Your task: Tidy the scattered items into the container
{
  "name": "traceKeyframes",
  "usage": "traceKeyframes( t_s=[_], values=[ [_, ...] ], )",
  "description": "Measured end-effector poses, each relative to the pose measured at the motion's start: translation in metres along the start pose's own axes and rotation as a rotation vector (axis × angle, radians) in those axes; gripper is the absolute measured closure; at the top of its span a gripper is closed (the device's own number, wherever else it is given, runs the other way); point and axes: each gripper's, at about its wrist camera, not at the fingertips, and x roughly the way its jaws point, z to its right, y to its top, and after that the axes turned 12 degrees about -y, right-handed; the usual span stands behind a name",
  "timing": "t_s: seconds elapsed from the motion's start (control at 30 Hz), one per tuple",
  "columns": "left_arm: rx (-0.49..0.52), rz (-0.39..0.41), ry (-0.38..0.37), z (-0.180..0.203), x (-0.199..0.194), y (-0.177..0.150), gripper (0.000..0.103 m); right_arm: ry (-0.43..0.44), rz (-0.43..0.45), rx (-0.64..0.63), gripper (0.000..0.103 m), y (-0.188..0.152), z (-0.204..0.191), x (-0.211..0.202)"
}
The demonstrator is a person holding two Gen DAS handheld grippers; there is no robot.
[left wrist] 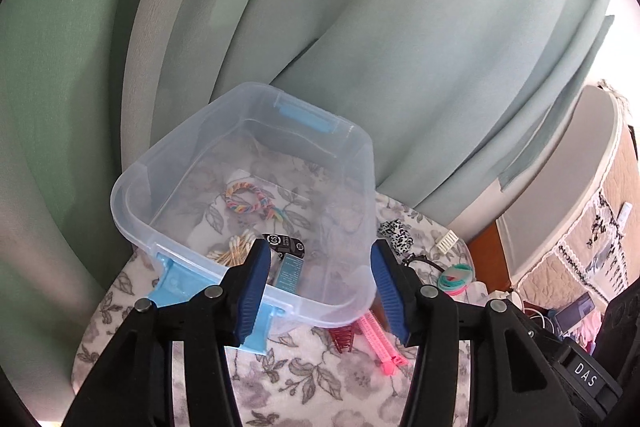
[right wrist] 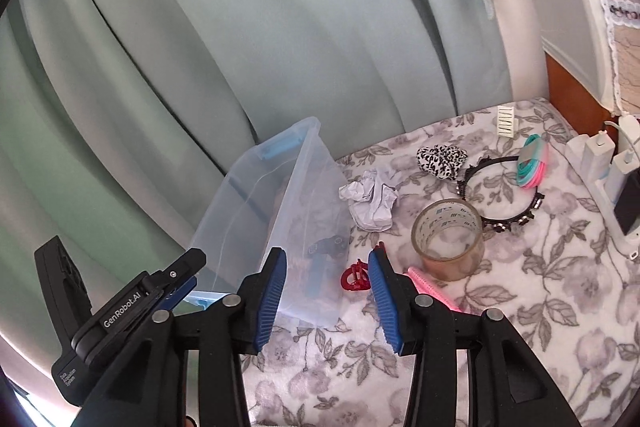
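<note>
A clear plastic container with blue latches stands on the floral cloth; it also shows in the right wrist view. Inside lie a braided rainbow band, cotton swabs and a black tag. My left gripper is open and empty, just in front of the container's near rim. My right gripper is open and empty, above a red hair claw and beside a pink comb. Scattered to the right are a tape roll, crumpled paper, a leopard scrunchie, a black headband and coloured hair ties.
Green curtains hang close behind the table. A power strip with white chargers sits at the right edge. A small white comb-like piece lies at the back. The left gripper's body shows left of the container.
</note>
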Motion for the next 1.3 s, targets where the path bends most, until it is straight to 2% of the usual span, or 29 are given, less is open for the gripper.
traceKeyframes(
  t_s=[0.2,0.37,0.47,0.53,0.6,0.77,0.97,1.07,1.17,1.3],
  values=[
    [0.076,-0.020,-0.012,0.036,-0.007,-0.010,0.050,0.016,0.036,0.043,0.057,-0.004,0.022,-0.027],
    [0.137,-0.085,-0.011,0.059,0.002,-0.027,0.050,-0.001,0.044,0.038,0.055,-0.010,0.040,-0.041],
    [0.168,-0.138,-0.006,0.070,0.014,-0.041,0.050,-0.019,0.021,0.057,0.055,-0.017,0.058,-0.040],
    [0.173,-0.172,-0.013,0.073,0.021,-0.050,0.050,-0.063,-0.016,0.069,0.054,-0.021,0.069,-0.034],
    [0.176,-0.212,-0.006,0.074,0.031,-0.059,0.050,-0.097,-0.048,0.074,0.053,-0.025,0.077,-0.027],
    [0.184,-0.296,0.031,0.071,0.058,-0.078,0.050,-0.107,-0.085,0.097,0.053,-0.038,0.096,-0.012],
    [0.190,-0.314,0.124,0.061,0.080,-0.092,0.050,-0.089,-0.120,0.056,0.053,-0.045,0.099,0.010],
    [0.174,-0.330,0.130,0.054,0.090,-0.099,0.050,-0.072,-0.141,0.038,0.053,-0.050,0.097,0.022],
    [0.189,-0.350,0.156,0.048,0.100,-0.105,0.050,-0.108,-0.164,0.028,0.053,-0.054,0.097,0.037],
    [0.168,-0.374,0.183,0.036,0.113,-0.110,0.050,-0.107,-0.203,0.023,0.053,-0.058,0.100,0.054]
  ],
)
